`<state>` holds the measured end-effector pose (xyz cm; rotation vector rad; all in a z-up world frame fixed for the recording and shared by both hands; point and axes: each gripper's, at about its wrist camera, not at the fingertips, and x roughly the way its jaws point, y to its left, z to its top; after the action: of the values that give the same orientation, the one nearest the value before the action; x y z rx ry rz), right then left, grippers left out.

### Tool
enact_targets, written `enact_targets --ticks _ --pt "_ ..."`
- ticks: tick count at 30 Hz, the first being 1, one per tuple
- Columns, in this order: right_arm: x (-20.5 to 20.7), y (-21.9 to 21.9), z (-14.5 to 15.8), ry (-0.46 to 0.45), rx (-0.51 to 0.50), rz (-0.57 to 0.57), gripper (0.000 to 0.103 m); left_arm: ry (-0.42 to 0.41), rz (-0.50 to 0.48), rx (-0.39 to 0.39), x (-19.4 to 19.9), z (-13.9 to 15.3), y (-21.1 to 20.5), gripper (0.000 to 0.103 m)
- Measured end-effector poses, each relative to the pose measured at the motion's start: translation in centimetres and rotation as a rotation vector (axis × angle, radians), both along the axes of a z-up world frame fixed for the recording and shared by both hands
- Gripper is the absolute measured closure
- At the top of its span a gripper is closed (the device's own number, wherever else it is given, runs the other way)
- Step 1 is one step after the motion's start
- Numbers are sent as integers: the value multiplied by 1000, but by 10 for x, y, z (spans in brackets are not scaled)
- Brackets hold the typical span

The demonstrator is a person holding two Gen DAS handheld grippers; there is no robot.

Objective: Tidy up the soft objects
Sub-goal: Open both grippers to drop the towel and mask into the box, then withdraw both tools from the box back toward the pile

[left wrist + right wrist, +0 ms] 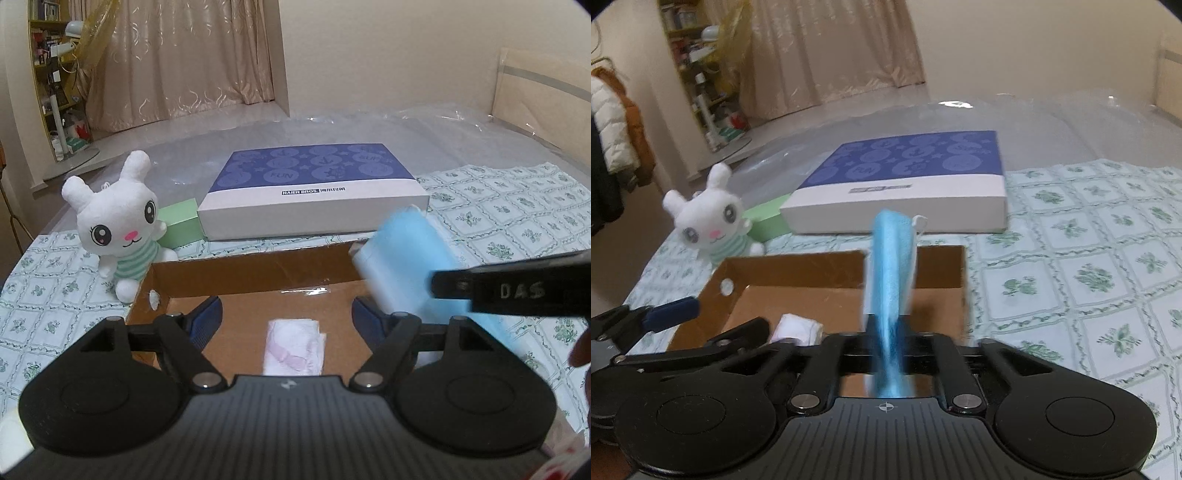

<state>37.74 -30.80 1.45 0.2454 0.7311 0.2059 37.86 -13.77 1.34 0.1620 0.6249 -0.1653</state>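
Note:
My right gripper (886, 325) is shut on a blue face mask (890, 269), which stands up from the jaws over the open cardboard box (798, 275). The mask (402, 258) and the right gripper (443, 286) also show at the right of the left wrist view. My left gripper (286, 314) is open and empty over the box (251, 269). A folded white and pink cloth (294, 347) lies on the box floor; it shows in the right wrist view too (796, 328). A white plush rabbit (118, 225) sits left of the box.
A flat blue and white gift box (314, 192) lies behind the cardboard box, with a small green box (181, 221) at its left. All rest on a floral green cloth (517, 206) over a plastic-covered bed. Curtains and a shelf stand behind.

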Motion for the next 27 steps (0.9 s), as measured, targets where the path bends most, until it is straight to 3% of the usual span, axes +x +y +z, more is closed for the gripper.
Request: enact_targets --ticks 1,2,18,27 --pt "-2 -3 1 -15 15 -11 16 0 -1 -1 0 0 1 27" --pt "-4 -5 2 -34 32 -18 15 -1 -1 -2 -1 0 1 27" --pt "-27 -20 25 -80 23 -53 15 -43 -20 -1 -17 12 -3 27" --pt "-63 -26 38 -101 6 -74 15 -79 -52 -18 -45 27 -5 27"
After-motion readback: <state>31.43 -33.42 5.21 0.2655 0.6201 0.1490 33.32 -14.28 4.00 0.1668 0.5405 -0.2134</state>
